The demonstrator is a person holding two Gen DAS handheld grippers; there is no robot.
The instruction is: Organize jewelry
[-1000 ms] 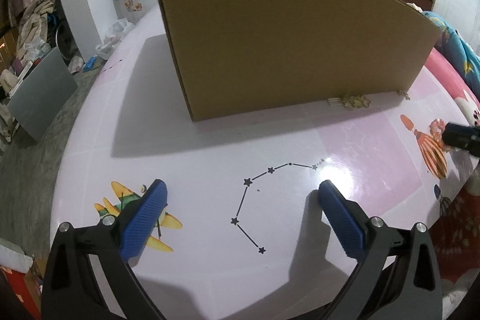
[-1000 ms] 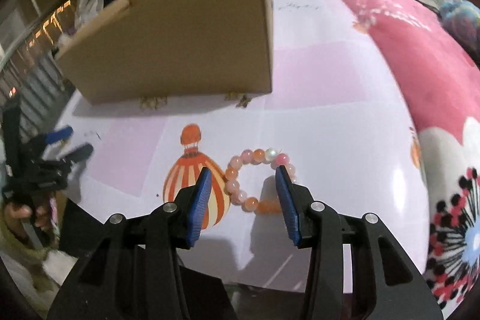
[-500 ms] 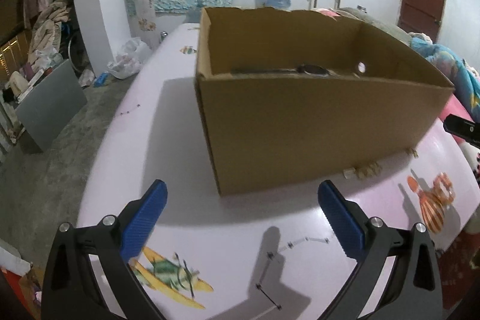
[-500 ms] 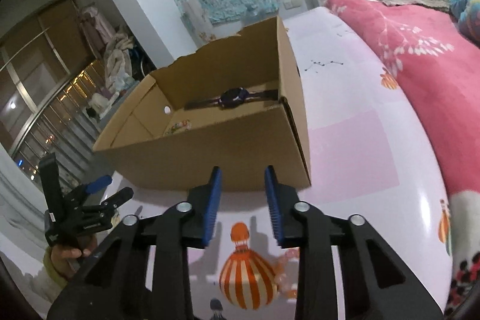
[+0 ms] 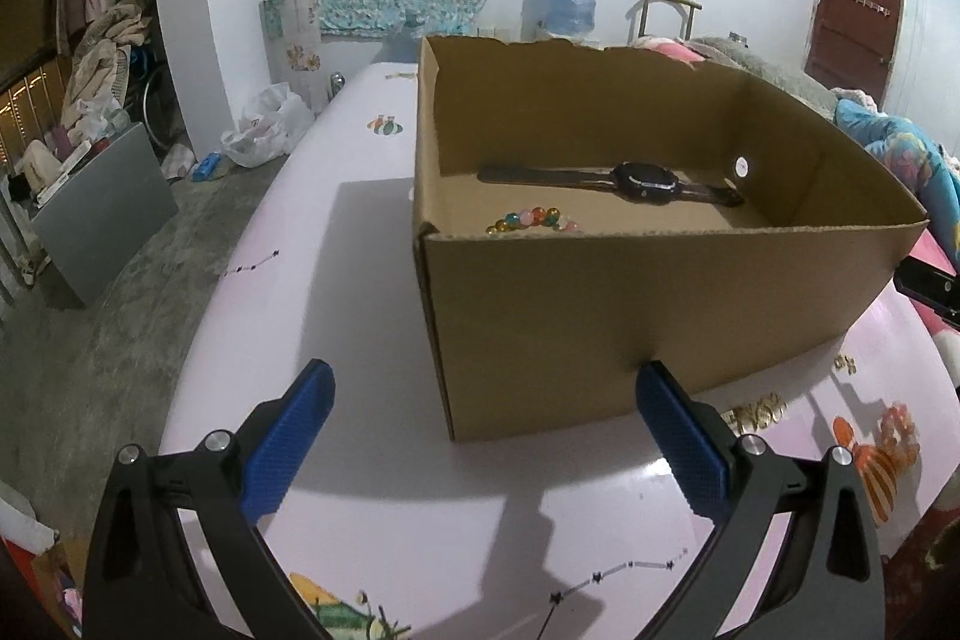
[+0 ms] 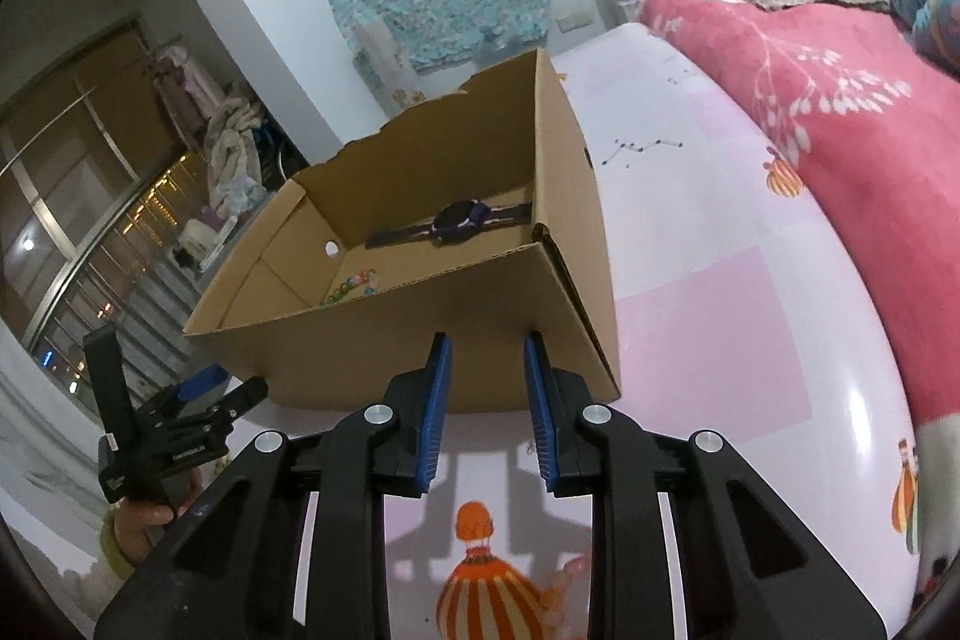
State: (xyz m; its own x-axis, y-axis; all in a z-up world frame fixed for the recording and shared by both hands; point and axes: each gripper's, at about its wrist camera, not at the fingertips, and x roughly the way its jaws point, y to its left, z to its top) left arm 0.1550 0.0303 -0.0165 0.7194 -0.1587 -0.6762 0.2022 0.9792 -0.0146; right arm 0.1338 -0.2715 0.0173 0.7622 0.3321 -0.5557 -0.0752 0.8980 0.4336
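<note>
An open cardboard box (image 5: pixel 630 316) stands on the pink table (image 5: pixel 372 316). Inside it lie a dark wristwatch (image 5: pixel 645 178) and a bracelet of coloured beads (image 5: pixel 528 220). My left gripper (image 5: pixel 485 388) hovers before the box's near left corner, open wide and empty. The right gripper (image 6: pixel 487 346) points at the box's (image 6: pixel 420 316) near wall; a narrow gap parts its jaws and nothing is between them. A pink bead bracelet (image 6: pixel 573 574) shows as a blur on the table by the balloon print, low between the finger bodies. The watch (image 6: pixel 459 217) shows here too.
Small gold pieces (image 5: pixel 753 409) lie against the box's base. A pink blanket (image 6: pixel 840 112) covers the bed right of the table. A hand (image 6: pixel 144 514) holds the left gripper (image 6: pixel 198 400) at the table's left edge. Floor clutter and a grey panel (image 5: pixel 102 214) lie left.
Both grippers rose and tipped up, so the box's inside came into view. The right jaws narrowed from around the pink bracelet, which stayed on the table.
</note>
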